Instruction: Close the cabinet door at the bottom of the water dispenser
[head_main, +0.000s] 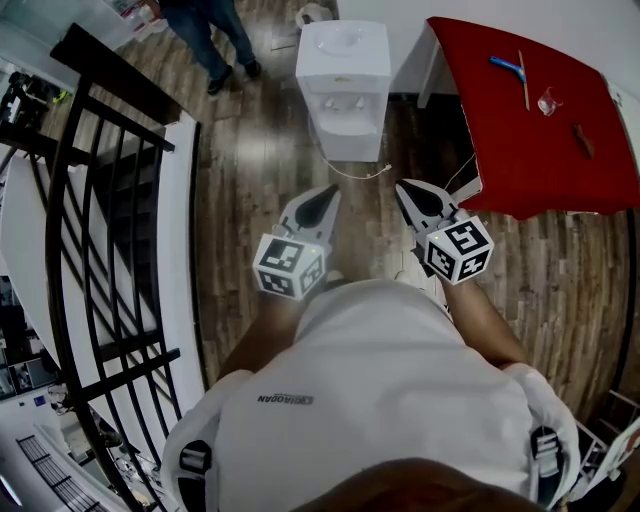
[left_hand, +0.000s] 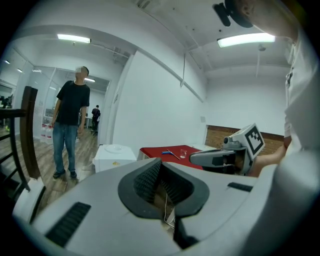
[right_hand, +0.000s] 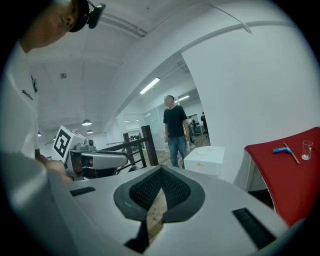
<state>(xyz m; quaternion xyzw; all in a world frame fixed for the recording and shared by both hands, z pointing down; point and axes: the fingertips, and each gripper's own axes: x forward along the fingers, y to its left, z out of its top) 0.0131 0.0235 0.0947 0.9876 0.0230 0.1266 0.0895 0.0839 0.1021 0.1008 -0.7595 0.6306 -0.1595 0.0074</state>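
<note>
1. Head view: water dispenser (head_main: 343, 60) stands top centre, well ahead.
2. Jaws of left gripper (head_main: 330, 192) and right gripper (head_main: 402, 186) are together, empty.
3. Its cabinet door, unclear here, is likely light and hinged; push near the free edge.

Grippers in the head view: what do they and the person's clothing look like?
The left gripper and right gripper: pale grey tapered shells, black ribbed pads, each with a white cube bearing black square markers. White short-sleeved shirt, dark shoulder straps.
</note>
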